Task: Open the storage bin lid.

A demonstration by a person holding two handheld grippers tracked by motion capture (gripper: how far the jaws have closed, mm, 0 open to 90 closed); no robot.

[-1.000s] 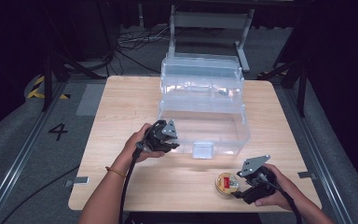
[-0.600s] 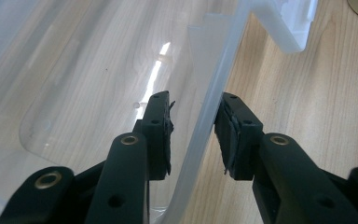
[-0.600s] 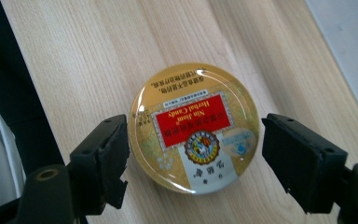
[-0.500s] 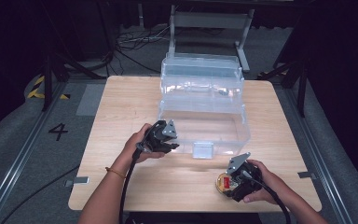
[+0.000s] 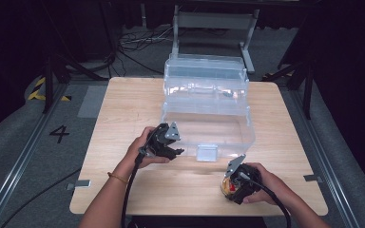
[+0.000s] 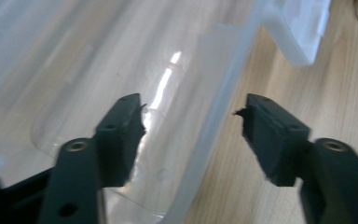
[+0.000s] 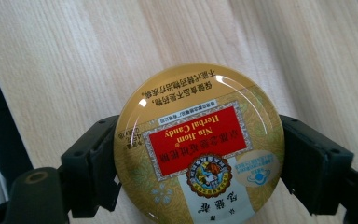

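Observation:
A clear plastic box (image 5: pixel 204 118) stands open on the wooden table (image 5: pixel 123 104), its lid raised at the back. My left gripper (image 5: pixel 173 153) is at its front left corner. In the left gripper view my left gripper (image 6: pixel 191 109) is open. Its jaws have just been opening and straddle the box's front wall (image 6: pixel 223 93) without pressing on it. A round gold herbal candy tin (image 7: pixel 198 144) lies flat near the table's front edge. My right gripper (image 7: pixel 199 125) has been opening. It is open, with one jaw close against each side of the tin (image 5: pixel 226 187).
The box's front latch (image 5: pixel 207 152) juts toward me between the two grippers. A metal frame (image 5: pixel 214 28) stands behind the table. Cables trail on the floor at the back. The table's front edge lies just below my right hand (image 5: pixel 266 183).
My right gripper has moved left and down from beside the tin to over it. The left hand has stayed at the box's front corner.

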